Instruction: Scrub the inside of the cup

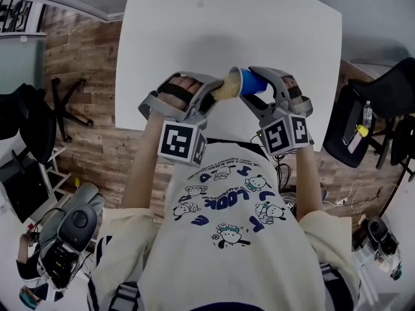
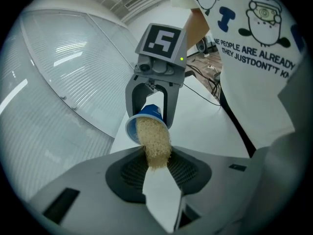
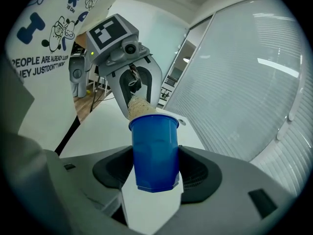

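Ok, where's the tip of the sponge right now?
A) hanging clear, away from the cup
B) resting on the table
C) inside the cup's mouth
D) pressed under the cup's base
C: in the left gripper view the sponge, held by the left hand-held gripper, runs into the open mouth of the cup, which the right hand-held gripper grips.

place: office-like workroom
furniture: white table (image 1: 194, 37); black office chair (image 1: 397, 86) beside it
floor: wood-look planks (image 1: 84, 57); loose cables (image 1: 353, 190) lying on them
walls: glass partition with slatted blinds (image 3: 254, 82)
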`<state>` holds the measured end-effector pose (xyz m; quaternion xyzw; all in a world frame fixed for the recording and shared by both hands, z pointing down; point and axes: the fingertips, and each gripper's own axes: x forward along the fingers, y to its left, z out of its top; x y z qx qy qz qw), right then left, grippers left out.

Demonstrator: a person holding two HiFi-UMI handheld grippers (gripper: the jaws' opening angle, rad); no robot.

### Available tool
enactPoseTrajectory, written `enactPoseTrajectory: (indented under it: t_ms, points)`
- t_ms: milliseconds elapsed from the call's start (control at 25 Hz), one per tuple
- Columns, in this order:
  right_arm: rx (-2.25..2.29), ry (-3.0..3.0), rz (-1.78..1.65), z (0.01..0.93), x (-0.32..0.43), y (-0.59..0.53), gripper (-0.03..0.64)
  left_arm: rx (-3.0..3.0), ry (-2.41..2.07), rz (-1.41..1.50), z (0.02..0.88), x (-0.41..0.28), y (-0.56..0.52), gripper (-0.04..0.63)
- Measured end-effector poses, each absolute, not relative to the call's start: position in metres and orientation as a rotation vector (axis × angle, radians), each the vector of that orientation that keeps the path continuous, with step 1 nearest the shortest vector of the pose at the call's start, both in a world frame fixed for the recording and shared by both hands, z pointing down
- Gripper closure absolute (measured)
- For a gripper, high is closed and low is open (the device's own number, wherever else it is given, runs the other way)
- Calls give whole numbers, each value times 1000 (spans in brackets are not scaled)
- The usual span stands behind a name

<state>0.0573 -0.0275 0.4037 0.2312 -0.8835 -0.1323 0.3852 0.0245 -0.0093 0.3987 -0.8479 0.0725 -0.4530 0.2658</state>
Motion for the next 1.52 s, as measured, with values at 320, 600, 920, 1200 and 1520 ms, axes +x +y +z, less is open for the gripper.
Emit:
enactPoseTrajectory:
  t_ms: [320,600,920,1200,1520]
  points:
    - [439,-2229,-425,408,46,-19,344,-2474,150,-1255,405,24,-1,446]
    - [341,-2234,-477,406,38,-9,344,-2712,108,-1252,405,28,10,446]
    - [248,-2166,-577,411,32,0,345,-3038,41,-1244,409,28,21,448]
    - [234,-2135,-638,404,34,3,345,-3319,31,-1187,399,33,23,448]
    - [216,-2151,-657,402,33,6,345,-3682,-102,-1118,394,35,25,449]
